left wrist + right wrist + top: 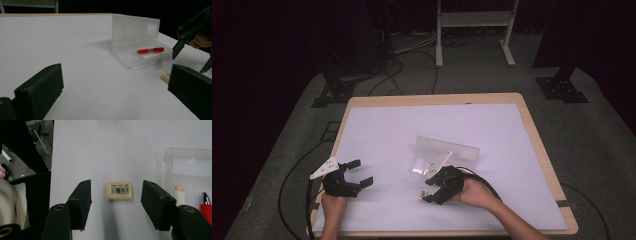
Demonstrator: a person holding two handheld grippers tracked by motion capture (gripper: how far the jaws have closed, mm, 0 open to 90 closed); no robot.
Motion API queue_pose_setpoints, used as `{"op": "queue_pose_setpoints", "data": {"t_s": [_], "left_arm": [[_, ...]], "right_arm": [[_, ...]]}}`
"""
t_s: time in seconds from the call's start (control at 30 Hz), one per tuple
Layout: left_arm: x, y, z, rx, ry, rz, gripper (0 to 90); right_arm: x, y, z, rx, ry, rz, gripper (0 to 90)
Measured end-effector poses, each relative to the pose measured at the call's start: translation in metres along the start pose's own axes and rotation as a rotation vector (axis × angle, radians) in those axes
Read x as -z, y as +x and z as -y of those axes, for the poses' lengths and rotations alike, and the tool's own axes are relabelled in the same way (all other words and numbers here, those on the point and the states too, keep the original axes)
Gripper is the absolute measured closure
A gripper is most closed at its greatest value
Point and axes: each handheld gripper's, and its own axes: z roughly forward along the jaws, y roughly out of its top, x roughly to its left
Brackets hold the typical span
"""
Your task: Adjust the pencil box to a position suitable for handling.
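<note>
Your right gripper (pixel 426 192) hangs over the white table (pixel 382 125) with its jaws spread wide and pointing down at a small cream eraser (pixel 119 191) that lies flat on the sheet, its barcode label facing up. In the right gripper view the eraser sits between the two black jaws, clear of both pads, so nothing is held. In the high view the eraser (pixel 423 193) shows as a pale block just at the tips of that gripper, near the front edge of the table. Just beside it, toward the middle of the table, stands a translucent plastic pencil case (pixel 136 41) with its lid raised upright; a red pen (pixel 150 50) lies in its shallow tray together with a white stick-shaped thing whose kind you cannot tell from here. The left gripper view shows the eraser (pixel 165 76) near the case's front corner, partly hidden behind your left jaw, and your right gripper (pixel 190 60) above it. Your left gripper (pixel 360 173) rests well apart at the left of the table, jaws open and empty, aimed across the sheet toward the case.
</note>
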Motion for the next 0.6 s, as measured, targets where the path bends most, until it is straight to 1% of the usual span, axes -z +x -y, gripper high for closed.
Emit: {"op": "queue_pose_setpoints", "data": {"t_s": [0.17,0.43,0.6], "left_arm": [[0.0,0.0,0.0,-0.001,0.002,-0.001,0.0],[0.0,0.0,0.0,0.001,0.001,0.0,0.0],[0.0,0.0,0.0,0.0,0.001,0.001,0.0]], "right_arm": [[-0.006,0.0,-0.002,0.0,0.0,-0.004,41.5],[-0.016,-0.002,-0.005,0.005,0.015,-0.001,42.9],[-0.021,-0.003,-0.005,0.0,0.021,-0.008,43.6]]}}
